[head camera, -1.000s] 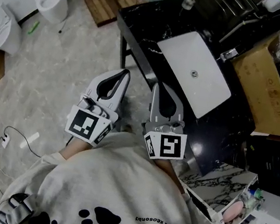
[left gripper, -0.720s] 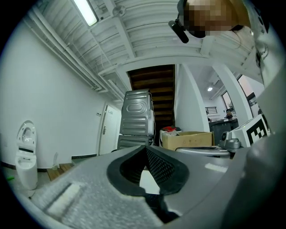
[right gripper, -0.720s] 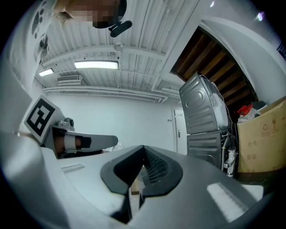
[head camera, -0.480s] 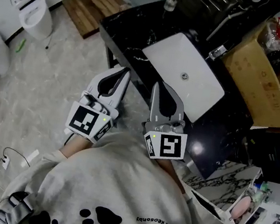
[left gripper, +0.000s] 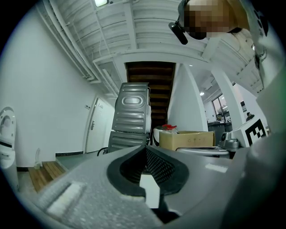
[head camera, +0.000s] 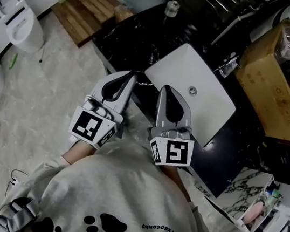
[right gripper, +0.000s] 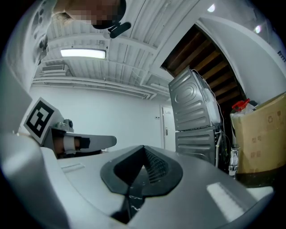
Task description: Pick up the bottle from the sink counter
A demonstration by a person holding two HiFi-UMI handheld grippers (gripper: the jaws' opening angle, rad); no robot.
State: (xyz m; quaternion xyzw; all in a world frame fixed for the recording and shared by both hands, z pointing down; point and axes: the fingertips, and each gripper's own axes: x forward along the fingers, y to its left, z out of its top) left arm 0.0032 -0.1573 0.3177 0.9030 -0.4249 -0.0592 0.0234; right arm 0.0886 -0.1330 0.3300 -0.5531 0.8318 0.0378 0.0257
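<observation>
Across the left half of the head view, we are looking down on a pale marbled floor [head camera: 56,88]. A black counter [head camera: 130,34] is running diagonally from the upper centre to the lower right, with a white rectangular basin [head camera: 211,112] set into it. At the upper right a cardboard box [head camera: 265,82] is sitting open, holding crumpled clear plastic and something red that we cannot identify. White toilets [head camera: 16,18] are standing at the upper left, near a wooden platform [head camera: 89,3]. We are holding the left gripper [head camera: 129,75] and the right gripper [head camera: 165,88] side by side at centre frame, by the counter's near edge. Both have their jaws pressed together on nothing. The bottle [head camera: 172,8] is standing upright at the counter's far corner, top centre, well apart from both grippers.
</observation>
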